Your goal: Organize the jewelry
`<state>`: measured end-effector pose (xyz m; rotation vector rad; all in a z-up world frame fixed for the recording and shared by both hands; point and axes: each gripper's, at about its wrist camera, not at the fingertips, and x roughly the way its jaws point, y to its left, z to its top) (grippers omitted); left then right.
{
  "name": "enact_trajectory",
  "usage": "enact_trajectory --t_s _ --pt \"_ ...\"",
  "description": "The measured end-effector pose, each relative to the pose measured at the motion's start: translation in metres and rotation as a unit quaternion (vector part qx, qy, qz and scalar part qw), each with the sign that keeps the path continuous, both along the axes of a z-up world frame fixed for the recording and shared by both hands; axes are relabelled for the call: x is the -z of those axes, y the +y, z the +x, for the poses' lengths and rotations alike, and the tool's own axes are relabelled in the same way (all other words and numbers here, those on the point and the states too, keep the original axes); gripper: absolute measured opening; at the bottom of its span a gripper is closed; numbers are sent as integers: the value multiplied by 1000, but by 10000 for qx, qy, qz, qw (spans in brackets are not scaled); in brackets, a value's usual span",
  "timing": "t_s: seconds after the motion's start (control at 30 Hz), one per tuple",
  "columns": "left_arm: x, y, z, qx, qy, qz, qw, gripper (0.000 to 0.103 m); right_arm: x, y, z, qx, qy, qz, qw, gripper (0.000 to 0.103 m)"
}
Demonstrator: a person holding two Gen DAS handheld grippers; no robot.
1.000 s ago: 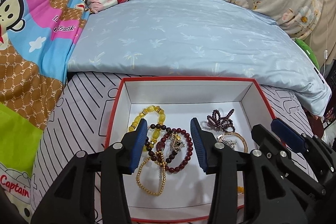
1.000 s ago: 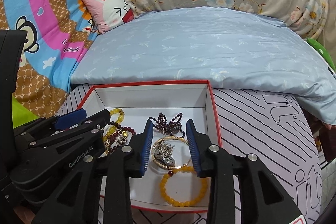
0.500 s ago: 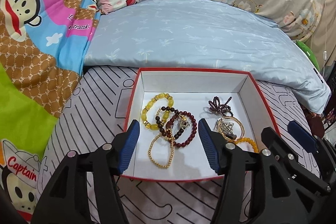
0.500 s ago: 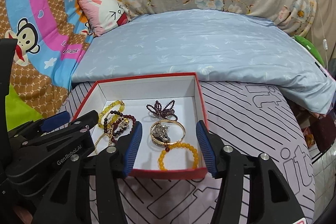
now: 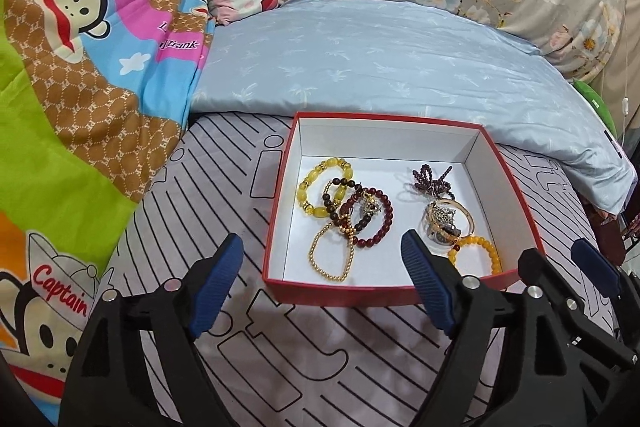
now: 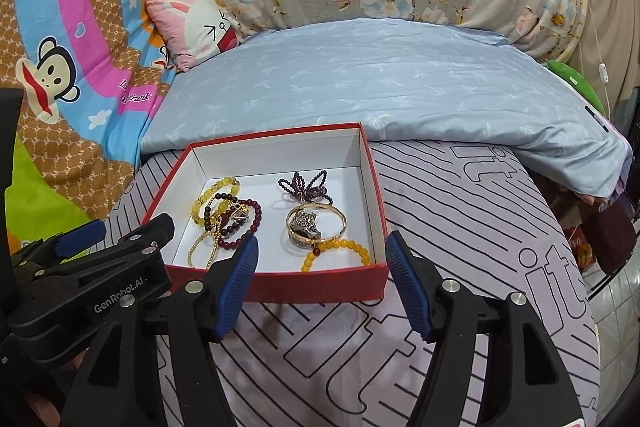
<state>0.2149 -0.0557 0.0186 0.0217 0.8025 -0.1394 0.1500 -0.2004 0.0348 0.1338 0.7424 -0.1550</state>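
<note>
Now both tools hang short of the red box [image 5: 340, 291], just above the striped cloth [image 5: 224, 183], and neither holds anything; the left gripper [image 5: 320, 285] has its jaws opening, with only the near wall of the box and bare cloth between them; the right gripper [image 6: 320, 281] is opening too, straddling the box's near right corner with nothing between the pads. All the jewelry sits inside the box, ahead of and below both sets of fingers; on the left side a tangle, the yellow bead bracelet [image 5: 325, 187] overlapped by the dark red bead bracelet [image 5: 370, 217] and the gold bead chain [image 5: 331, 257]; on the right the gold bangle [image 6: 316, 225], the purple bead cluster [image 6: 304, 185] and the orange bead bracelet [image 6: 336, 255]. Judging by position, the left tool is nearer the tangle, the right nearer the bangle; the gold chain's long axis runs toward the near wall, so a reach forward and down looks likely.
</note>
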Motion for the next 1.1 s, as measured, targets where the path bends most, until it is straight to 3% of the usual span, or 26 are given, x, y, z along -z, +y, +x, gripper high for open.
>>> enact_trajectory --t_s 0.23,0.43,1.1 --pt "0 6 -13 -95 -65 63 9999 90 -1 -1 -15 108 18 -43 9999 74" --pt "2 8 -21 -144 -52 114 9998 91 -2 3 -22 151 85 -294 9994 79" --pt "1 11 -32 -171 -118 134 9997 91 0 2 -34 273 117 -348 9990 80"
